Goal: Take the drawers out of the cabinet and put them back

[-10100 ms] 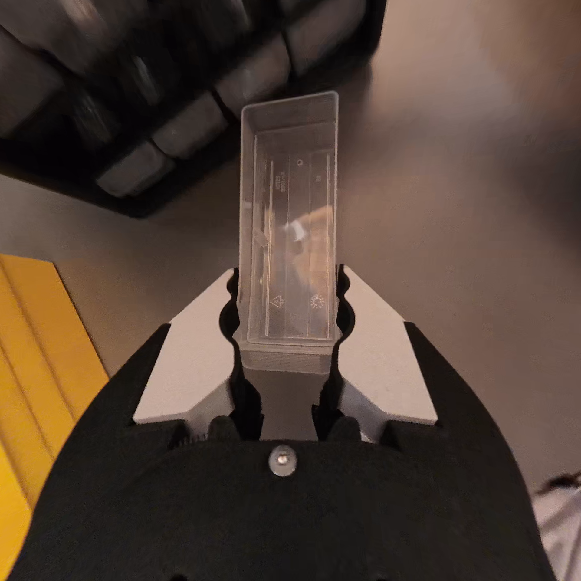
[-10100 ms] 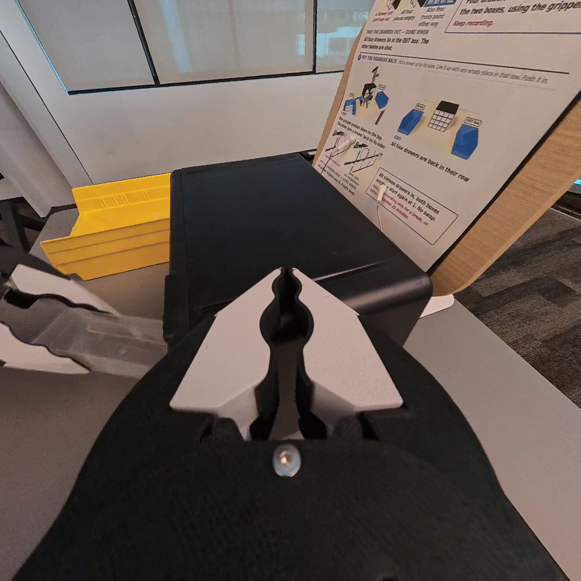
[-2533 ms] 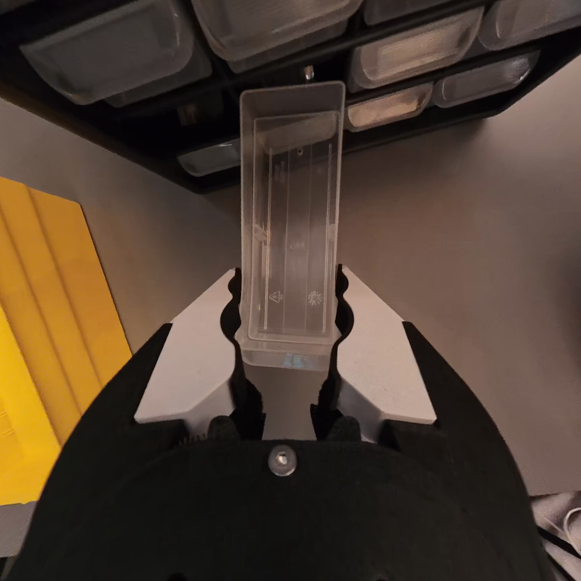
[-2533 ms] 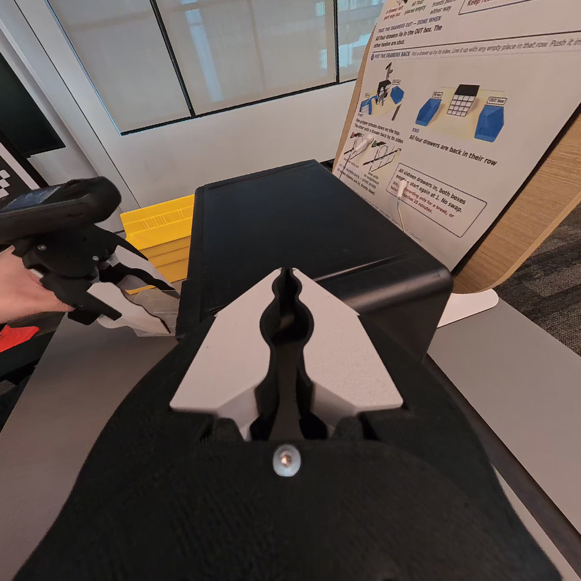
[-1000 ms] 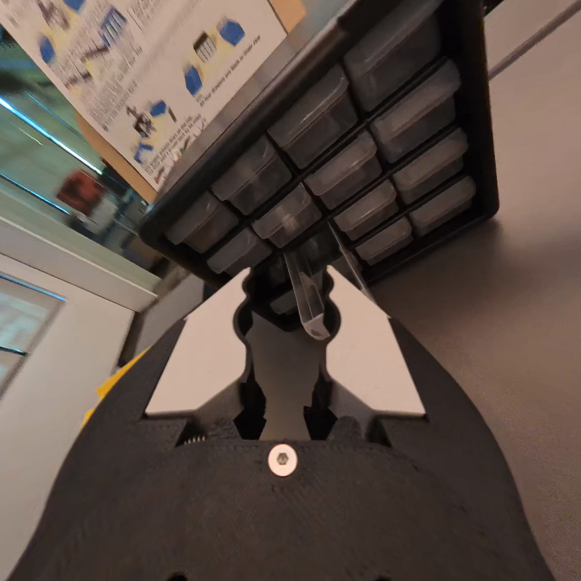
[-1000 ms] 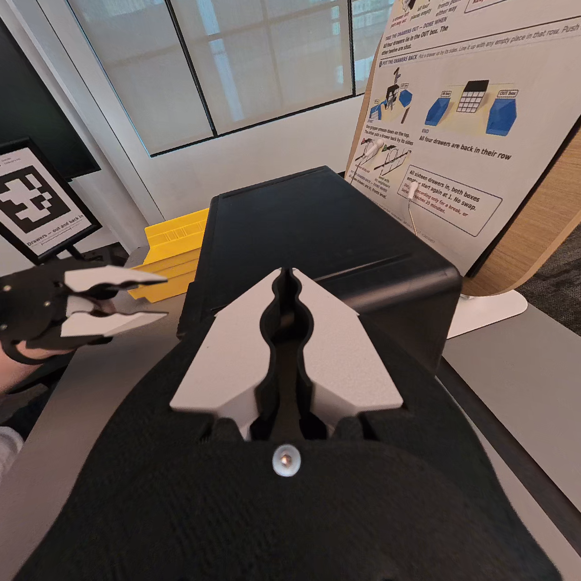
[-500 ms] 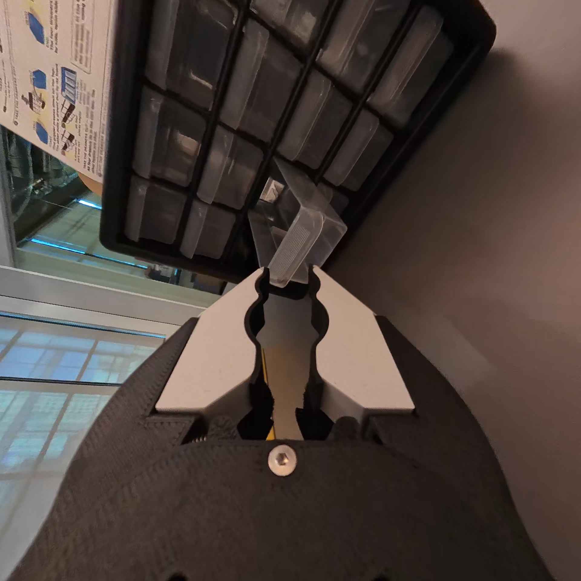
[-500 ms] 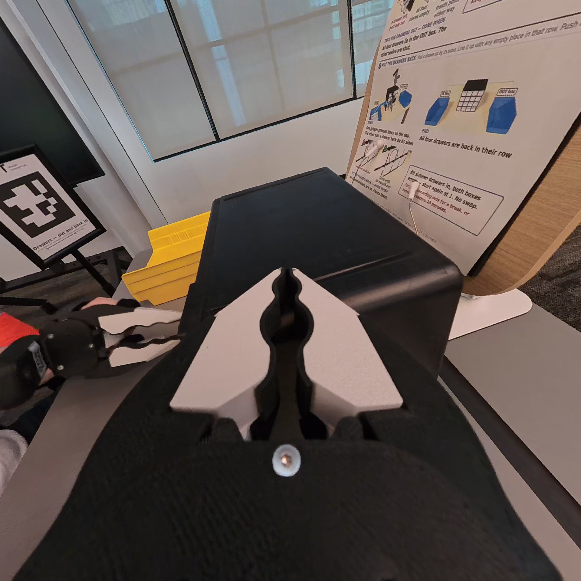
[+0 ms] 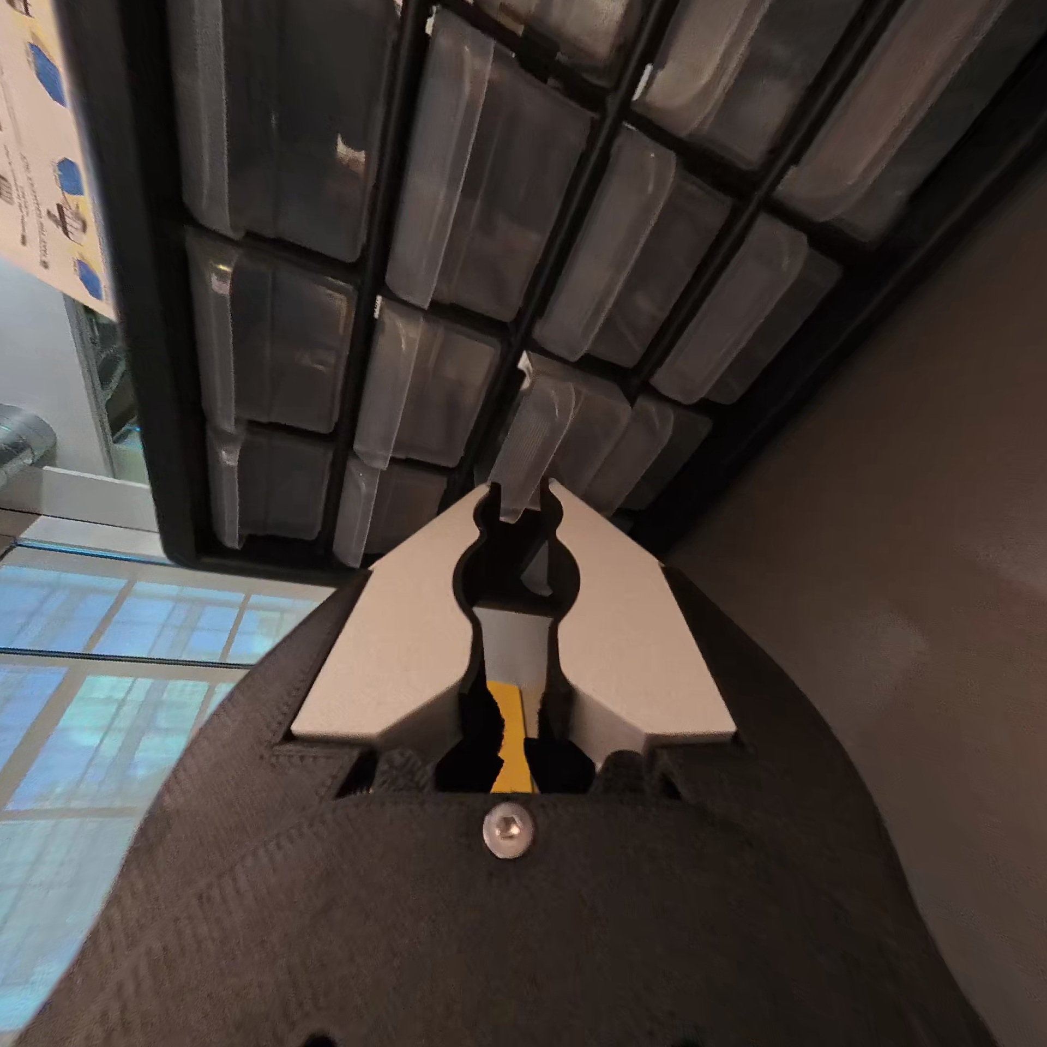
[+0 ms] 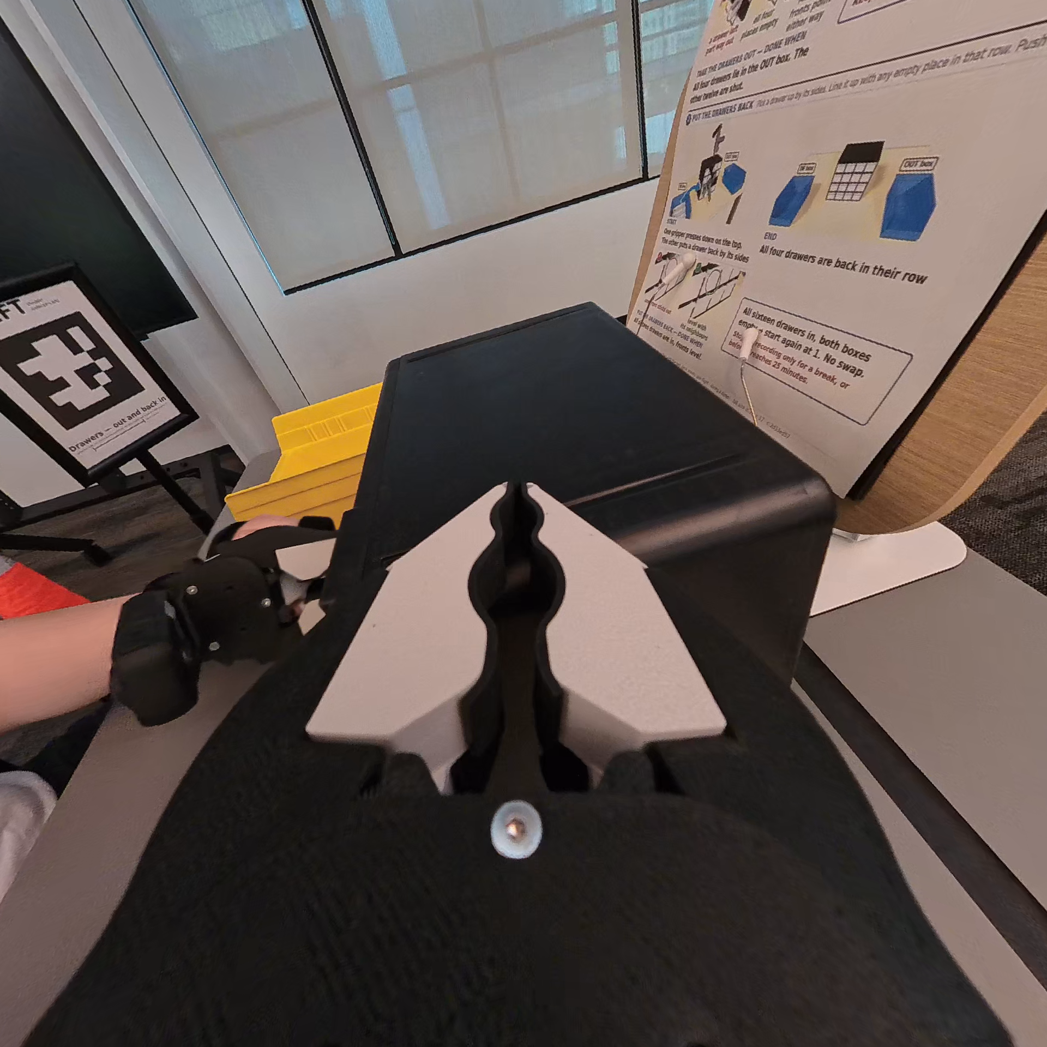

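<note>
The black cabinet (image 9: 139, 294) fills the left wrist view, tilted, with several clear drawers in its grid. My left gripper (image 9: 522, 494) is shut on the handle tab of one clear drawer (image 9: 572, 436) in the row nearest the table; the drawer sits almost flush in its slot. In the right wrist view my right gripper (image 10: 516, 488) is shut and empty, with its tips on the front edge of the cabinet's top (image 10: 566, 419). The left gripper also shows in the right wrist view (image 10: 226, 600), held by a hand at the cabinet's front face.
A yellow bin (image 10: 317, 453) stands just left of the cabinet. An instruction board (image 10: 838, 226) on a wooden stand leans at its right. A black-and-white marker sign (image 10: 73, 374) stands on the floor at the left. The grey table (image 10: 935, 680) extends right. Across from one pair of fingers to the other is roughly 20 cm.
My left gripper has rolled and moved in toward the cabinet with the drawer, which has gone from sticking out to nearly flush in its slot. The right gripper has stayed on the cabinet top.
</note>
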The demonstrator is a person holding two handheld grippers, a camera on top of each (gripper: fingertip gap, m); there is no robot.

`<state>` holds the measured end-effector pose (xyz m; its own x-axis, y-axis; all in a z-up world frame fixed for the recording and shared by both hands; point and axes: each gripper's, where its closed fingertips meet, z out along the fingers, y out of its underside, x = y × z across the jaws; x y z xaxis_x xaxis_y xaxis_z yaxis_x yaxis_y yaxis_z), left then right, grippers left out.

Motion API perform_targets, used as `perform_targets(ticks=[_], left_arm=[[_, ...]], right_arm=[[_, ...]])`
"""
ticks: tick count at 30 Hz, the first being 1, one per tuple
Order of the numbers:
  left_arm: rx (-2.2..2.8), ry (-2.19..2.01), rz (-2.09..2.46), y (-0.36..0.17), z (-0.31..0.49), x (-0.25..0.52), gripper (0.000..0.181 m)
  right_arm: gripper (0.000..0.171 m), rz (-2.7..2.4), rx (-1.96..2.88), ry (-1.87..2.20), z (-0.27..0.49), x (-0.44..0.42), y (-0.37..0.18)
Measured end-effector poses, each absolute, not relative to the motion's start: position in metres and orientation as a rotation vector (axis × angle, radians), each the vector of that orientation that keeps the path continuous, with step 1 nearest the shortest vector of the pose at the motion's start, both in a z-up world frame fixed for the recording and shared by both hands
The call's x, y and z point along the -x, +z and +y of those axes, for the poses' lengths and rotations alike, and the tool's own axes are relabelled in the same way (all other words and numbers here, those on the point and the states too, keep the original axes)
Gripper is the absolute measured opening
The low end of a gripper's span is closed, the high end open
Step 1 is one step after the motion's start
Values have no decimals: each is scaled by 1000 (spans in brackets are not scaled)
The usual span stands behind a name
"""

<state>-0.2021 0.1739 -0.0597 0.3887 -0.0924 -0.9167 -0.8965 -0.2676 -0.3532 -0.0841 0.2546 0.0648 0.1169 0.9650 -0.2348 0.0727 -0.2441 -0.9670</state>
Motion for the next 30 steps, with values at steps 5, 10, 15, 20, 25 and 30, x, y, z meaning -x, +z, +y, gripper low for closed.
perform_targets(ticks=[5,10,15,20,25,30], left_arm=[[1700,964,828,-60,188,203,13],[1762,765,757,-64,184,198,20],[1833,365,558,-41,142,199,32],[1831,240,392,19,88,265,36],[1930,245,248,29,57,383,41],[2217,187,310,-25,60,459,67]], right_arm=[[0,-1062,1507,1255,255,84,65],[0,-1066,1515,1245,255,84,65],[0,-1081,1515,1212,255,84,64],[0,-1111,1518,1119,254,84,64],[0,-1135,1537,1014,255,85,63],[0,-1148,1550,951,255,85,63]])
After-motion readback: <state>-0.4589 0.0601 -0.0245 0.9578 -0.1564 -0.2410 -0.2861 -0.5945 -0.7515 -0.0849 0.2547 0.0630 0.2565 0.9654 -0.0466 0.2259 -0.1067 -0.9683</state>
